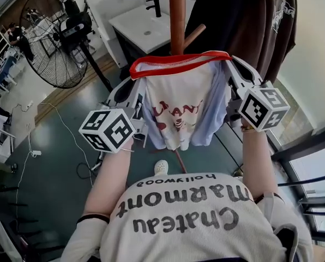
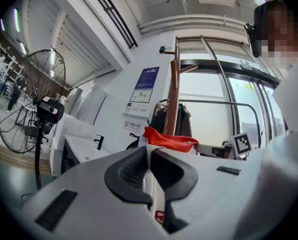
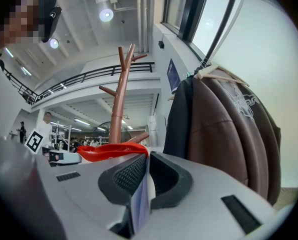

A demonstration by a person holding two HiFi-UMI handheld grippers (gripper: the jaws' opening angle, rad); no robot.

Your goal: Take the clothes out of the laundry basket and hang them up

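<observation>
With the left gripper (image 2: 150,170) and right gripper (image 3: 143,178) fingers clamped on opposite shoulders of the white T-shirt (image 1: 179,100), spread just before the coat stand (image 1: 178,15), the hanging step probably next requires hooking its red collar (image 1: 176,64) over a peg (image 1: 194,36).

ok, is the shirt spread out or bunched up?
Spread: the left gripper and right gripper each pinch a shoulder, the red collar stretched between them, the white shirt hanging flat with its print showing.
</observation>
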